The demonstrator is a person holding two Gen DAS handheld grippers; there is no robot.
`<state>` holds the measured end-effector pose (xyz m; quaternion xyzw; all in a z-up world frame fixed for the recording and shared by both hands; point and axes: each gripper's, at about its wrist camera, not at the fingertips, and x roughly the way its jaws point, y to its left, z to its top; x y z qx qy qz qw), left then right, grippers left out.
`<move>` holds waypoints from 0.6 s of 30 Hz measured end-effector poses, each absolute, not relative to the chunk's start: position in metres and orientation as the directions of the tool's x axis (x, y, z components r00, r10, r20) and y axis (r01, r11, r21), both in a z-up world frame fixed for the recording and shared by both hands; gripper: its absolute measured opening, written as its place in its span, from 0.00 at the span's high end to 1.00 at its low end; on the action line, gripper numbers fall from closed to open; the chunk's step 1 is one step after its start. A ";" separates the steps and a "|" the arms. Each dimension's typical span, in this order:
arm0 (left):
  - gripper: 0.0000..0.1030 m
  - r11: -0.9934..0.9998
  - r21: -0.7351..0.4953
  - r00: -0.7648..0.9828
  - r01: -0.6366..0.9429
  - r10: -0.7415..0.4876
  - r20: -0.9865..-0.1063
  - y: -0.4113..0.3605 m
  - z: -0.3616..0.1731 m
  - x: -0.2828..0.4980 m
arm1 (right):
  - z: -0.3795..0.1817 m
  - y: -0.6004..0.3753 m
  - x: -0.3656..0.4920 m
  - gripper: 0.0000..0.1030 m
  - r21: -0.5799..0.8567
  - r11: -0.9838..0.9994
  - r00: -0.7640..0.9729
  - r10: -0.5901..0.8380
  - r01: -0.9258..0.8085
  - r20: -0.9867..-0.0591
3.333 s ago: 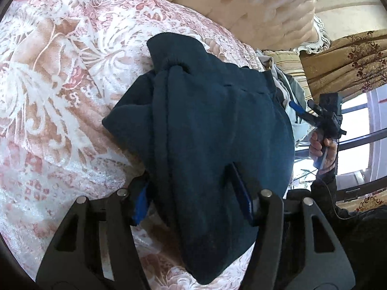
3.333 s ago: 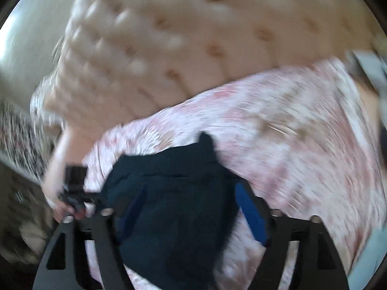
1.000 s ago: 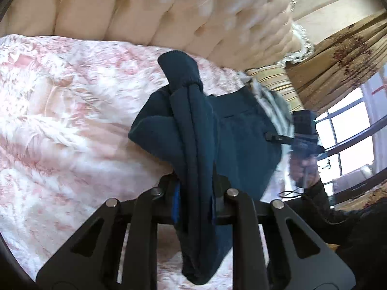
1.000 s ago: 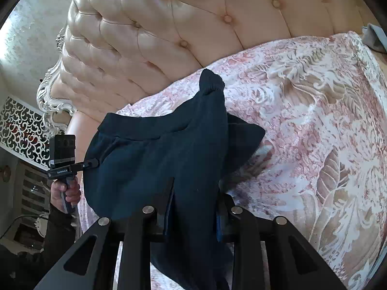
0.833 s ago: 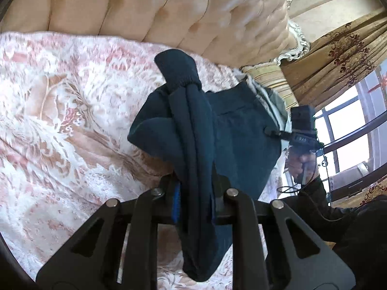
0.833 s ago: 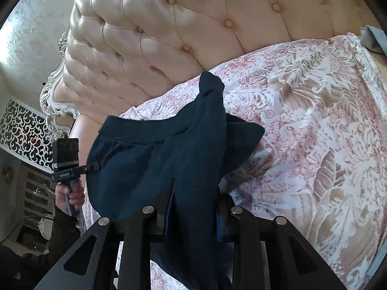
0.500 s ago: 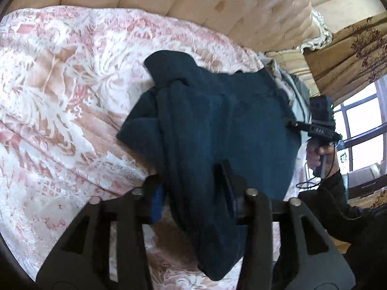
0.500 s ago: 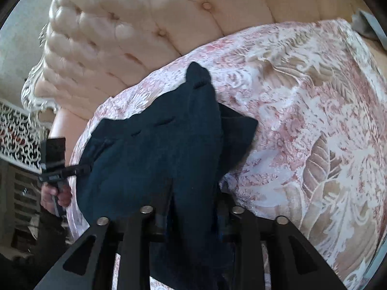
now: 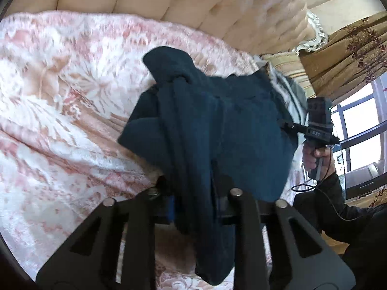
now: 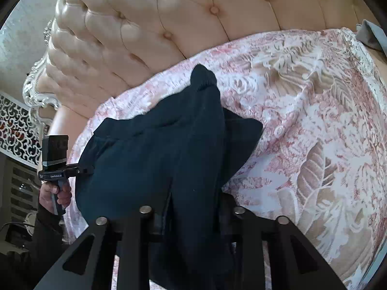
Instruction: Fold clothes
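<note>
A dark navy garment (image 9: pixel 217 125) hangs bunched between my two grippers above the pink floral bedspread (image 9: pixel 60 101). My left gripper (image 9: pixel 193 193) is shut on one edge of it, the cloth draping down over the fingers. My right gripper (image 10: pixel 193 207) is shut on the other edge of the garment (image 10: pixel 169 149). A ribbed cuff or end (image 10: pixel 203 77) points toward the headboard. Each view shows the other gripper at the far side of the garment: the right one (image 9: pixel 316 130) and the left one (image 10: pixel 55 166).
A tufted cream headboard (image 10: pixel 193 19) runs behind the bed. Striped and grey clothes (image 9: pixel 287 82) lie beyond the garment near a gold curtain (image 9: pixel 350 48) and window. A grey item (image 10: pixel 370 36) sits at the bedspread's far right edge.
The left jaws widened around the cloth half a second ago and are now shut on it again. The garment has lifted slightly and both views tilted up toward the headboard.
</note>
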<state>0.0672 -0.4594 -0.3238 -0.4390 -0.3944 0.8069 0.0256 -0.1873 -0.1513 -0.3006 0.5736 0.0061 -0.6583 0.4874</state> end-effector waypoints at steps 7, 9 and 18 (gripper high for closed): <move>0.79 -0.718 -0.635 -0.628 0.285 0.361 -0.689 -0.453 -0.304 0.061 | -0.287 -0.151 -0.184 0.75 0.543 -0.504 0.128 -0.643 0.672 -0.755; 0.80 -0.723 -0.633 -0.637 0.276 0.355 -0.684 -0.453 -0.297 0.061 | -0.283 -0.151 -0.182 0.75 0.539 -0.499 0.123 -0.647 0.679 -0.753; 0.80 -0.776 -0.584 -0.691 0.236 0.288 -0.663 -0.445 -0.251 0.061 | -0.252 -0.146 -0.181 0.75 0.556 -0.463 0.097 -0.702 0.690 -0.705</move>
